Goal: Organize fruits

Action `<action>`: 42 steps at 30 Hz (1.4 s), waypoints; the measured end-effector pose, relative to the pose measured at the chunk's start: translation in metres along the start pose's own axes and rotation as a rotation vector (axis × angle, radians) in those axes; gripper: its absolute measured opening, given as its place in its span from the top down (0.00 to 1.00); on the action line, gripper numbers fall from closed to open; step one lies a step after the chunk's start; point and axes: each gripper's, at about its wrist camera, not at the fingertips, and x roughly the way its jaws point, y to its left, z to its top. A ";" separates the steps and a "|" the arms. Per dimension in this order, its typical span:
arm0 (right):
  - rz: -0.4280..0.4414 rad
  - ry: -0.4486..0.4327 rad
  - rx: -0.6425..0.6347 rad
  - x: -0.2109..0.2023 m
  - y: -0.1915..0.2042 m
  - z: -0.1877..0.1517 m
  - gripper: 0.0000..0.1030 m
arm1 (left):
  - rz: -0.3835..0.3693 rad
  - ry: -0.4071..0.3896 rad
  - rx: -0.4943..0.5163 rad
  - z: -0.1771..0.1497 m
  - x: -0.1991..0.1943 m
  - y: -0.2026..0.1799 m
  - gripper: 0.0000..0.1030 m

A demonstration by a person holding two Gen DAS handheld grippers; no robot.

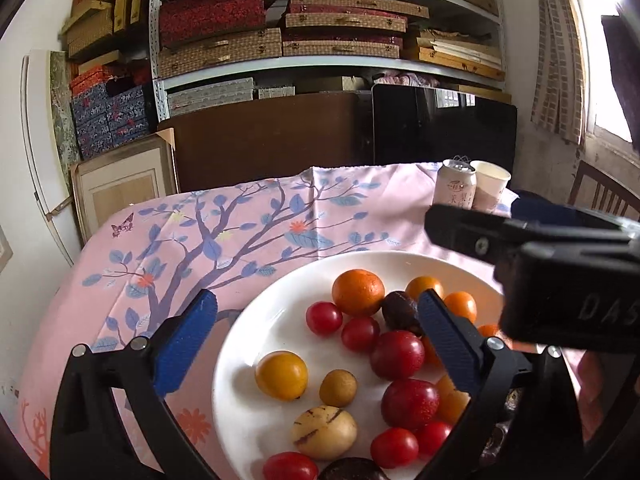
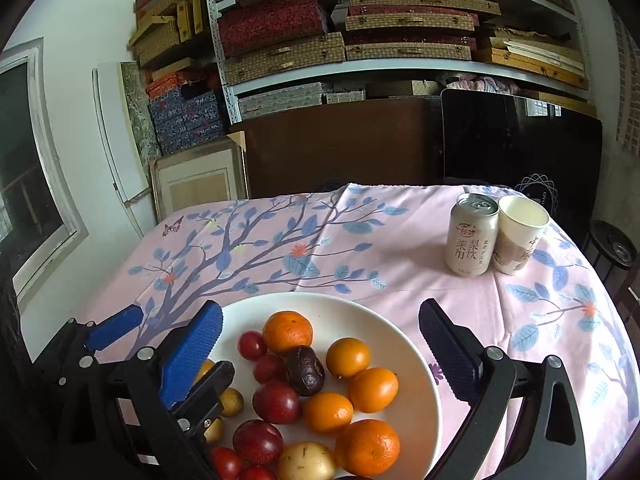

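A white plate (image 1: 276,312) holds several fruits: an orange mandarin (image 1: 357,292), red plums (image 1: 396,354), cherry tomatoes (image 1: 324,318), a yellow plum (image 1: 281,375), a pale striped melon-like fruit (image 1: 324,432) and a dark wrinkled fruit (image 1: 400,312). My left gripper (image 1: 316,340) is open and empty, hovering over the plate's left half. In the right wrist view the plate (image 2: 384,320) and mandarin (image 2: 287,332) show too. My right gripper (image 2: 320,344) is open and empty above the plate. The left gripper's blue fingers (image 2: 118,326) show at lower left.
A drink can (image 2: 472,234) and a paper cup (image 2: 518,238) stand at the table's far right on the pink floral tablecloth (image 2: 280,240). Shelves of boxes (image 2: 360,32) and dark panels stand behind the table. A chair (image 1: 604,190) is at right.
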 end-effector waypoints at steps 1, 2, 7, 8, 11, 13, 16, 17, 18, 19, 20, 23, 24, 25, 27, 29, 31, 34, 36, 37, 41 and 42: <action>-0.005 -0.007 0.002 -0.005 0.000 0.001 0.04 | 0.012 -0.004 0.010 -0.001 -0.002 -0.002 0.05; -0.016 -0.015 0.008 -0.013 0.000 0.001 0.04 | 0.031 -0.017 0.018 -0.002 -0.006 -0.003 0.05; -0.064 0.017 0.066 -0.060 -0.007 -0.003 0.04 | 0.031 -0.027 0.010 -0.008 -0.045 -0.005 0.05; -0.072 0.021 0.077 -0.072 -0.010 -0.005 0.04 | 0.037 -0.046 0.011 -0.008 -0.057 -0.004 0.05; -0.116 -0.012 0.092 -0.110 -0.015 -0.011 0.04 | 0.067 -0.122 0.002 -0.009 -0.099 0.001 0.05; -0.158 -0.041 0.075 -0.131 -0.014 -0.015 0.04 | 0.039 -0.137 -0.010 -0.013 -0.126 0.006 0.05; -0.158 -0.103 0.059 -0.163 -0.011 -0.027 0.04 | 0.024 -0.130 -0.013 -0.025 -0.160 0.008 0.04; -0.151 -0.135 0.047 -0.175 -0.009 -0.032 0.04 | 0.036 -0.130 -0.014 -0.030 -0.170 0.008 0.05; -0.154 -0.162 0.036 -0.185 -0.008 -0.038 0.04 | 0.052 -0.129 -0.014 -0.036 -0.180 0.008 0.04; -0.160 -0.194 0.020 -0.195 -0.005 -0.048 0.04 | 0.066 -0.133 -0.012 -0.045 -0.190 0.007 0.05; -0.163 -0.212 0.007 -0.202 -0.002 -0.057 0.04 | 0.075 -0.141 -0.015 -0.054 -0.198 0.007 0.04; -0.141 -0.203 -0.053 -0.208 0.008 -0.093 0.04 | 0.094 -0.180 -0.029 -0.086 -0.214 0.004 0.04; -0.137 -0.182 -0.089 -0.207 0.013 -0.103 0.04 | 0.087 -0.183 -0.032 -0.095 -0.217 0.002 0.04; -0.156 -0.152 -0.121 -0.202 0.018 -0.113 0.04 | 0.080 -0.176 -0.039 -0.104 -0.217 0.001 0.04; -0.245 -0.101 -0.156 -0.191 0.028 -0.130 0.04 | 0.078 -0.168 -0.054 -0.116 -0.214 -0.002 0.04; -0.308 -0.086 -0.153 -0.181 0.035 -0.144 0.04 | 0.084 -0.174 -0.050 -0.126 -0.210 -0.005 0.04; -0.327 -0.091 -0.105 -0.173 0.035 -0.154 0.04 | 0.094 -0.164 -0.012 -0.131 -0.205 -0.009 0.04; -0.318 -0.024 -0.042 -0.154 0.029 -0.165 0.04 | 0.139 -0.154 -0.009 -0.135 -0.197 -0.007 0.04; -0.333 -0.014 -0.047 -0.152 0.030 -0.171 0.04 | 0.118 -0.145 -0.052 -0.135 -0.197 -0.001 0.04; -0.377 -0.032 -0.052 -0.153 0.031 -0.172 0.04 | 0.099 -0.132 -0.082 -0.135 -0.196 0.002 0.04; -0.376 -0.116 -0.055 -0.166 0.034 -0.174 0.04 | 0.107 -0.098 -0.091 -0.135 -0.191 0.000 0.04; -0.378 -0.123 -0.064 -0.168 0.036 -0.174 0.04 | 0.116 -0.094 -0.078 -0.135 -0.191 -0.002 0.04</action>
